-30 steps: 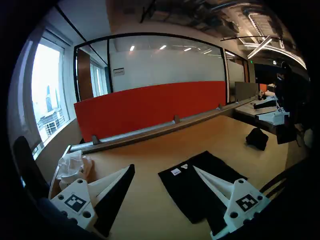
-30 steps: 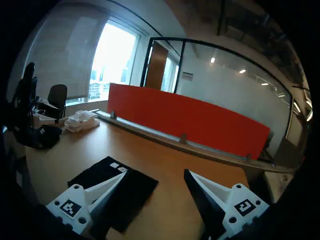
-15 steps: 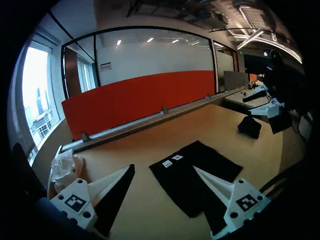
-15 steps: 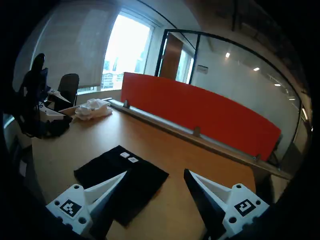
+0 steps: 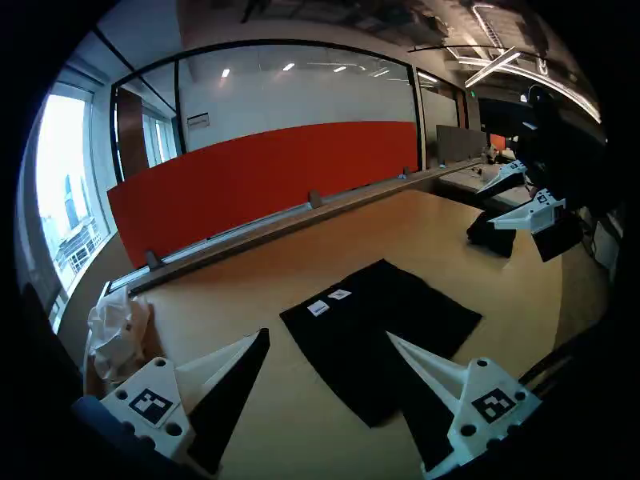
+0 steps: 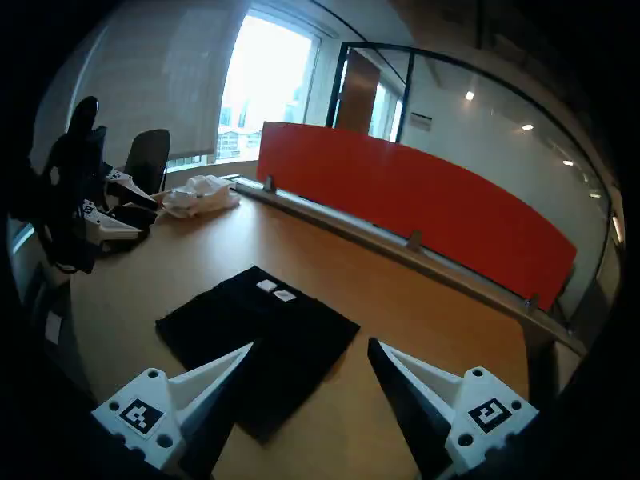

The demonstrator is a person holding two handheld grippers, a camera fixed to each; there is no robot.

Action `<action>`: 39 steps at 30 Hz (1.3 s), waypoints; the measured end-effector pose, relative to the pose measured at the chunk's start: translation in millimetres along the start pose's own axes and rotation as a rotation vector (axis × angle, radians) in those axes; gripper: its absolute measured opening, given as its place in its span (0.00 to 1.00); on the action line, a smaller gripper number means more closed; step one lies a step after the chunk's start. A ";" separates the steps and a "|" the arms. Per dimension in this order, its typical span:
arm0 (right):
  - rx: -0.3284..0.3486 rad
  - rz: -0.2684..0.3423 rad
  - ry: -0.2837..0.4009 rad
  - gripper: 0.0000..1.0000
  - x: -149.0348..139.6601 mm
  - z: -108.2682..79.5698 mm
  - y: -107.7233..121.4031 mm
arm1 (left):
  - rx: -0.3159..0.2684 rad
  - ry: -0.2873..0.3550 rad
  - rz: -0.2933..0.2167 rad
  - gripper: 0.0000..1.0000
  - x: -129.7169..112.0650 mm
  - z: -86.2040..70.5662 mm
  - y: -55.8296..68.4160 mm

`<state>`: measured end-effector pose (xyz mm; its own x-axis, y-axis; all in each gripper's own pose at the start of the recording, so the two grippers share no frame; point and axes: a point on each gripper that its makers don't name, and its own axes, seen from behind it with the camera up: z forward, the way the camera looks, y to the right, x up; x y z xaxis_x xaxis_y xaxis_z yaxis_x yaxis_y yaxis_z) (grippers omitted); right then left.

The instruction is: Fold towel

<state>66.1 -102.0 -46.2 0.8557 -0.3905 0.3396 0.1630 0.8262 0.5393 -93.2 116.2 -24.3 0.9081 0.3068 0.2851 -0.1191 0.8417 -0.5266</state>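
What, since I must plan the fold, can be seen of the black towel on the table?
The black towel is a soft, dark cloth lying flat, spread as a rough rectangle on the wooden table. Two small white tags sit side by side near one edge. Its surface looks smooth, with no bunching. Nothing rests on it. The left gripper and the right gripper hang open above it, not touching.

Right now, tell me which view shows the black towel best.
The right gripper view: the black towel lies near the centre, seen more from above, its outline nearly whole, with both white tags clear. The left gripper view shows it flatter, with one of that gripper's fingers across its near corner.
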 end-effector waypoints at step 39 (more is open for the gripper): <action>0.134 -0.001 -0.205 1.00 -125.9 54.5 -64.4 | -0.141 -0.254 0.035 0.97 -129.6 47.2 49.6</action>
<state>-78.9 -128.1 -81.7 0.7357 -0.4765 0.4813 0.0853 0.7702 0.6321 -235.8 139.1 -49.6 0.7727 0.4506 0.4471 -0.0749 0.7642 -0.6406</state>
